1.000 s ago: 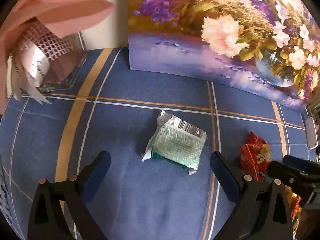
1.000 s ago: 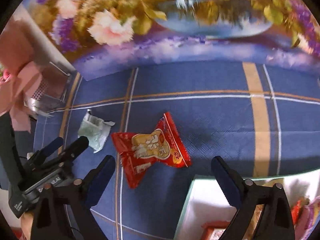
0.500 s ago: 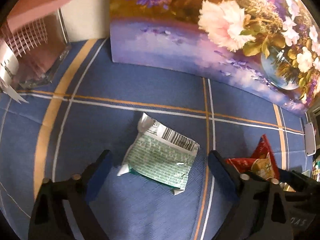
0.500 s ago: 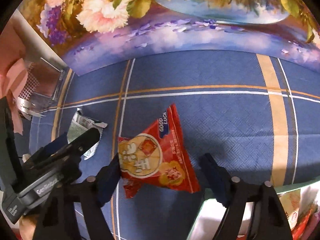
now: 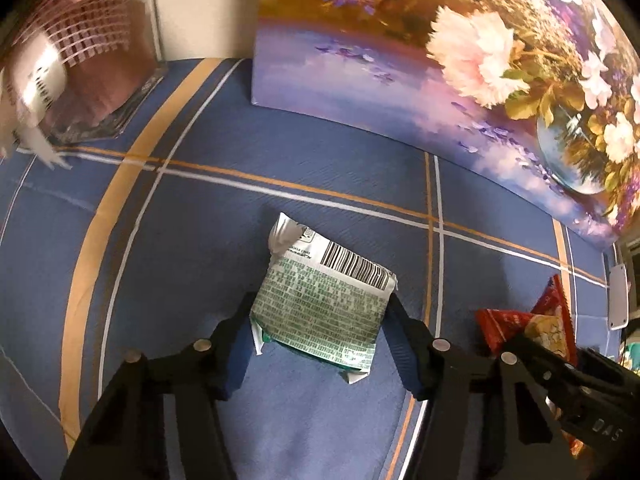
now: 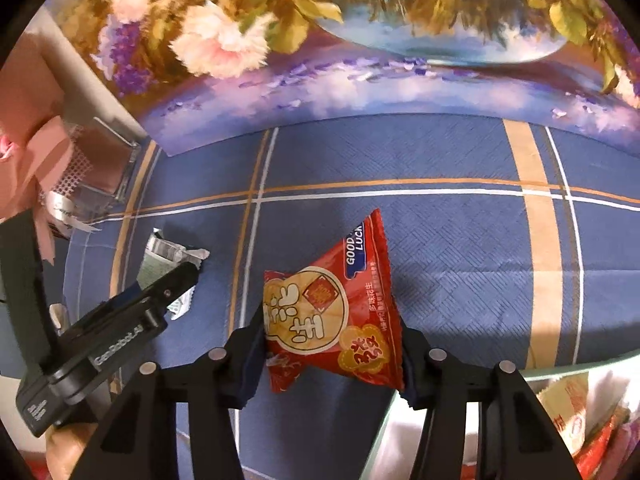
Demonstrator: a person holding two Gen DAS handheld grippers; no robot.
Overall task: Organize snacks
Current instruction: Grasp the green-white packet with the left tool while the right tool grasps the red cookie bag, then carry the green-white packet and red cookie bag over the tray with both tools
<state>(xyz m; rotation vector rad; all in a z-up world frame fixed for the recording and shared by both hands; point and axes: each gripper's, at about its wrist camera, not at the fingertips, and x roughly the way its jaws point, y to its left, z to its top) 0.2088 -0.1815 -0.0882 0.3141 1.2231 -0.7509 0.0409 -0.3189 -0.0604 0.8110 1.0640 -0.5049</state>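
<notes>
2 claws [image 5: 320, 344] [image 6: 332, 356] pinch packets [image 5: 322, 300] [image 6: 332, 312] crosswise.

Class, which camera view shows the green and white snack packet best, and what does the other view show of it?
The left wrist view: the green and white snack packet lies centred between the left gripper fingers, barcode and print legible. The right wrist view shows only its crumpled end, mostly hidden behind that gripper.

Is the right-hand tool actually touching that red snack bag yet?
Touching. In the right wrist view, the right tool has both fingers pressed against the sides of the red snack bag, no gap showing on either side.
</notes>
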